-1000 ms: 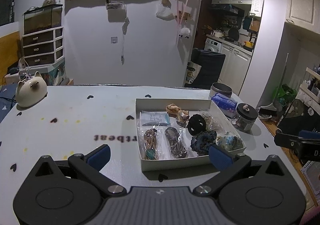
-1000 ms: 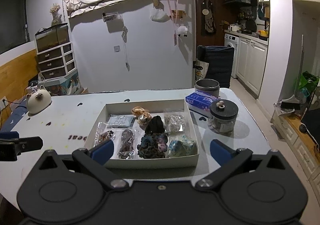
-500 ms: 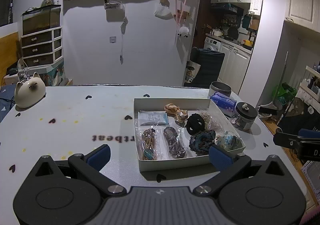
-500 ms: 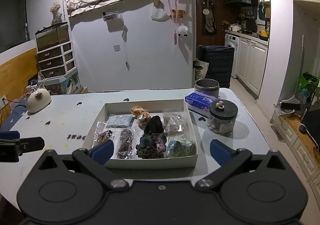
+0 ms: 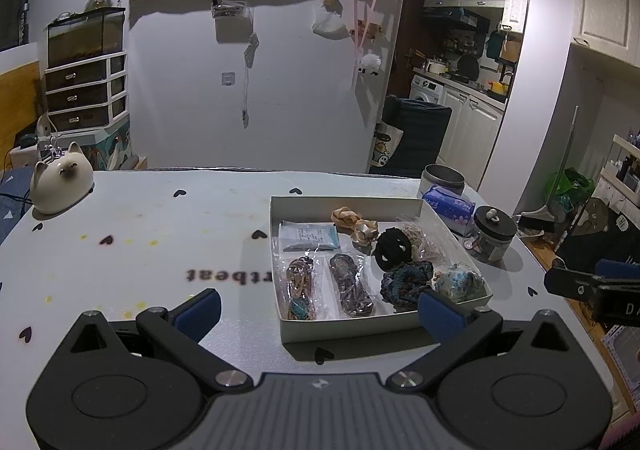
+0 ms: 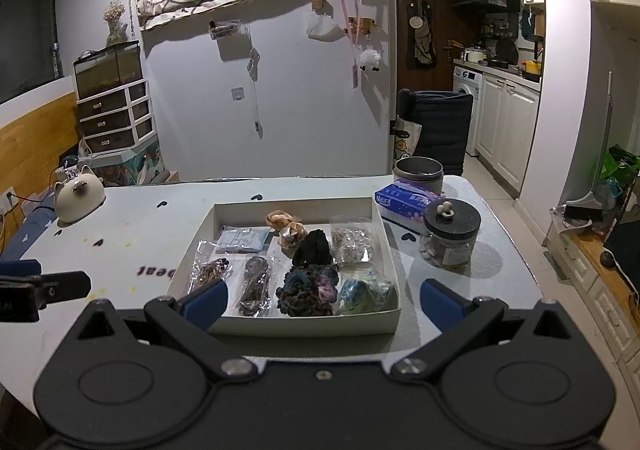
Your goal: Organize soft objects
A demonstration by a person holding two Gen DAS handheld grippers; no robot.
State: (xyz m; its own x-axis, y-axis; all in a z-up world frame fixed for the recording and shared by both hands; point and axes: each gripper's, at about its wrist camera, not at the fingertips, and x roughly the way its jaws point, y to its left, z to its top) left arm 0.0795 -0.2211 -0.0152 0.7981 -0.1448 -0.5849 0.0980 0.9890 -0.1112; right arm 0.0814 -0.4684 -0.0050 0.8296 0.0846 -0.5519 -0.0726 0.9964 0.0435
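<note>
1. Scrunchies sit in the box [image 6: 304, 324], which I take as my landmark on the bench [image 5: 160, 234]: a black one [image 6: 312, 248] at the box's middle, a dark crocheted one [image 6: 306, 290] against its near wall, a pale blue one [image 6: 366, 294] in its near right corner, and a tan satin one [image 6: 286, 226] toward its far wall.
2. Bagged hair ties [image 6: 254, 284] lie along the box's left half, with a flat packet [image 6: 242, 240] beyond them.
3. Left gripper [image 5: 318, 312] hovers short of the box's near wall, jaws spread wide and holding nothing.
4. Right gripper [image 6: 322, 300] hangs over the same near wall, jaws likewise spread and empty.
5. I judge every scrunchie light, limp and easily squashed; each should give under the pads rather than slip.
6. I would pinch across one side of the ring's bunched fabric, not over the hole.
7. Bags look slick and crinkly, so I would take them by an edge.
8. Jar [image 6: 450, 234] and tissue pack [image 6: 408, 202] stand just right of the box.
</note>
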